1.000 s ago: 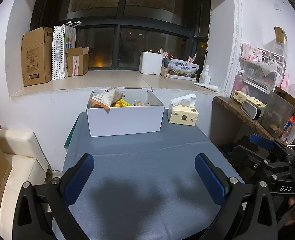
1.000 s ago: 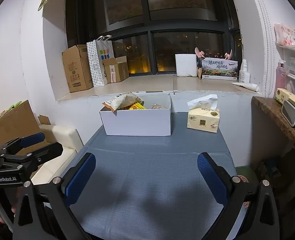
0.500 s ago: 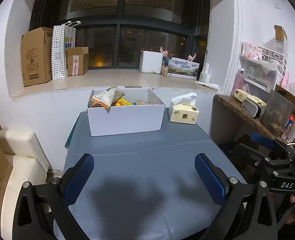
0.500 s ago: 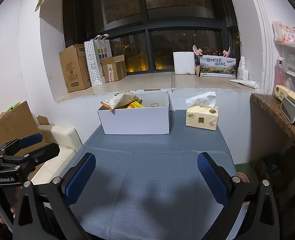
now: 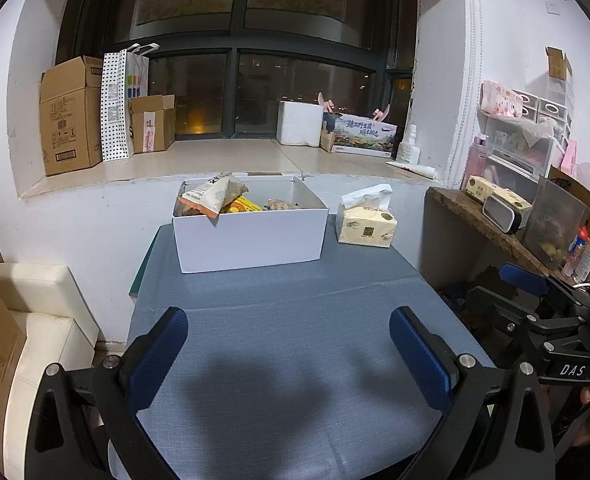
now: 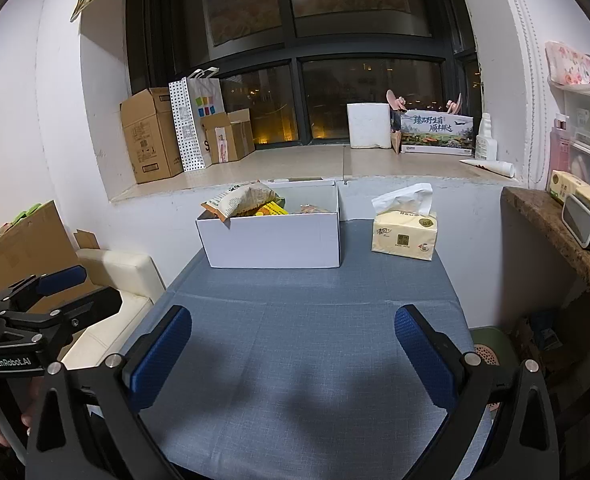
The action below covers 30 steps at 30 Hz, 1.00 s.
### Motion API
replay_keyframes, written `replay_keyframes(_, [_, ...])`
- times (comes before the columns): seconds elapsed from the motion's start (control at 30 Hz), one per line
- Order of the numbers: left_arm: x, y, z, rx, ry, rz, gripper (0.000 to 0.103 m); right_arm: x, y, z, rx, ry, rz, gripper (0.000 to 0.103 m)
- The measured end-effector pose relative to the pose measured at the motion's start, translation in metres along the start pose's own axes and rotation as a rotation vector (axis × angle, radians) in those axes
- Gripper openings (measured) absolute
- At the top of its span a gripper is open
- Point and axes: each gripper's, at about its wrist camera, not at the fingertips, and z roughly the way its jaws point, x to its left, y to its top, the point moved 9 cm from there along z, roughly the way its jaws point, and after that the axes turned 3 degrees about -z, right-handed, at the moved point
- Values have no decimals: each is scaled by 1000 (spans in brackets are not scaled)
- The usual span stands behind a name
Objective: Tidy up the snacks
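Observation:
A white box (image 5: 251, 238) stands at the far end of the blue-grey table (image 5: 287, 320); it also shows in the right wrist view (image 6: 273, 242). Snack bags lie in it: a tan and orange bag (image 5: 213, 196) sticks out at its left, a yellow pack (image 5: 245, 205) beside it. My left gripper (image 5: 289, 344) is open and empty, low over the near table. My right gripper (image 6: 293, 346) is open and empty too, held beside it. Each gripper shows at the edge of the other's view, the right one (image 5: 535, 292) and the left one (image 6: 47, 292).
A yellow tissue pack (image 5: 367, 226) sits right of the box. Cardboard boxes (image 5: 69, 120) and a dotted bag (image 5: 121, 104) stand on the window sill. A cream seat (image 5: 43, 320) is left of the table, a cluttered shelf (image 5: 507, 220) to the right.
Both grippers have drawn back slightly from the box; it looks a bit farther and higher in view. Both stay open and empty.

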Motion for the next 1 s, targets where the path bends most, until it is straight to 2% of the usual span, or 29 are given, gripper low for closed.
replay_keyframes(1.0, [0, -1, -1, 1, 1, -4, 103, 2, -1, 0, 3, 2, -4, 103])
